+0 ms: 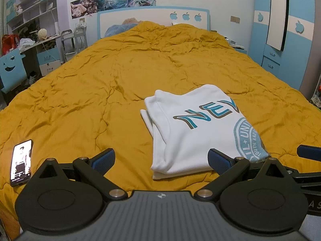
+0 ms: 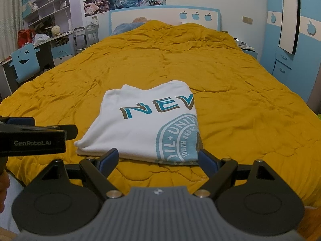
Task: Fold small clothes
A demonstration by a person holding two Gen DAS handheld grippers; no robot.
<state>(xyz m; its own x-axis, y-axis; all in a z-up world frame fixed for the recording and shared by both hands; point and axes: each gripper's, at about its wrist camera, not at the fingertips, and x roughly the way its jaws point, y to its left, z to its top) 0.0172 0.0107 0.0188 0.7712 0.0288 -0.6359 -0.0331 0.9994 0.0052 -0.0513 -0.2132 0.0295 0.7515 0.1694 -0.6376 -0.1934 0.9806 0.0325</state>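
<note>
Left gripper [image 1: 161, 161] jaws wide open, empty, right pad just at shirt edge. Right gripper [image 2: 158, 159] wide open, empty. White T-shirt [image 2: 146, 128] lies folded on the mustard quilt [image 2: 240, 100], print up.

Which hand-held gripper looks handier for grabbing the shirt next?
Probably the right hand-held gripper: it is open and centred on the near edge of the folded shirt. The left, also open, sits off to its side.
</note>
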